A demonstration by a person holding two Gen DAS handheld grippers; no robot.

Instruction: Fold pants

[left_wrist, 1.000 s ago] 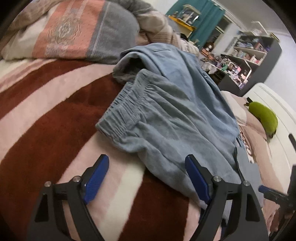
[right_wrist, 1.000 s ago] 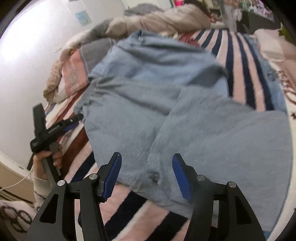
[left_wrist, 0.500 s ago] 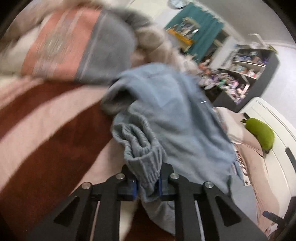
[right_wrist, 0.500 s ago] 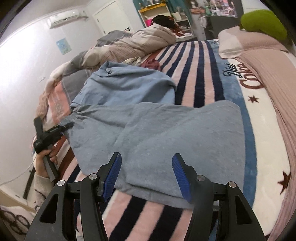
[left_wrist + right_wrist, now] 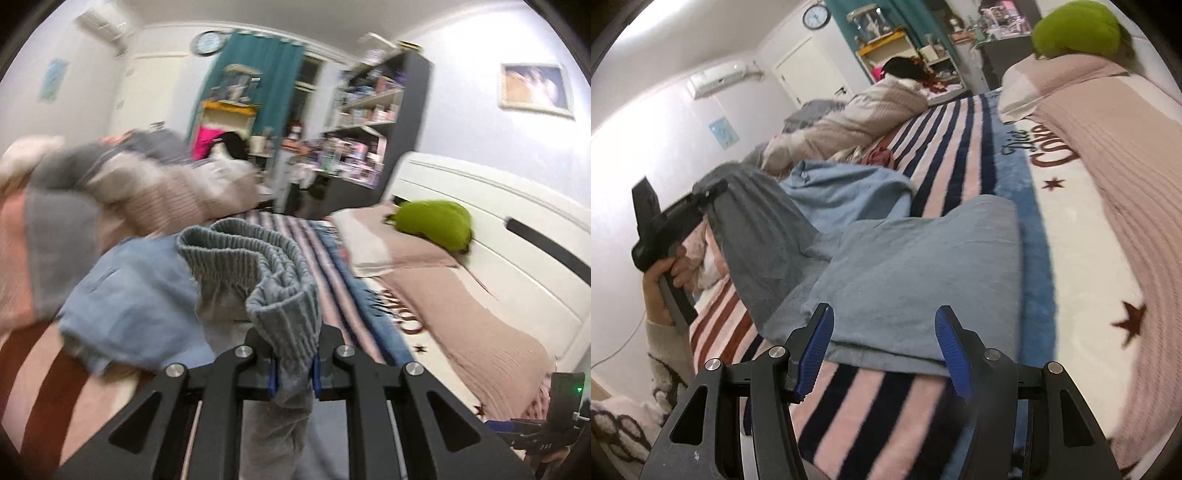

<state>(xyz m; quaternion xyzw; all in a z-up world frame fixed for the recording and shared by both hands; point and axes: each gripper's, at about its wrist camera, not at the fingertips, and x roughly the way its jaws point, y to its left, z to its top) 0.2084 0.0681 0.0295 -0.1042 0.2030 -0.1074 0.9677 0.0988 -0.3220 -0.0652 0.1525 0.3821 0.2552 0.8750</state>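
Grey-blue pants [image 5: 916,273] lie on the striped bed. My left gripper [image 5: 293,365] is shut on their ribbed elastic waistband [image 5: 258,266] and holds it lifted off the bed; in the right wrist view it [image 5: 713,192] shows at the left with grey cloth hanging from it. My right gripper [image 5: 882,345] is open, just above the near leg hem of the pants, and holds nothing.
A light blue garment [image 5: 846,188] lies behind the pants. Piled bedding [image 5: 857,114] lies at the far end. A pink blanket [image 5: 1115,155] and a green plush [image 5: 1075,26] are on the right. A white headboard [image 5: 491,221] and shelves [image 5: 369,122] stand beyond.
My left gripper closed on the waistband and lifted it up off the bed. My right gripper drew back toward the leg hem and stayed open.
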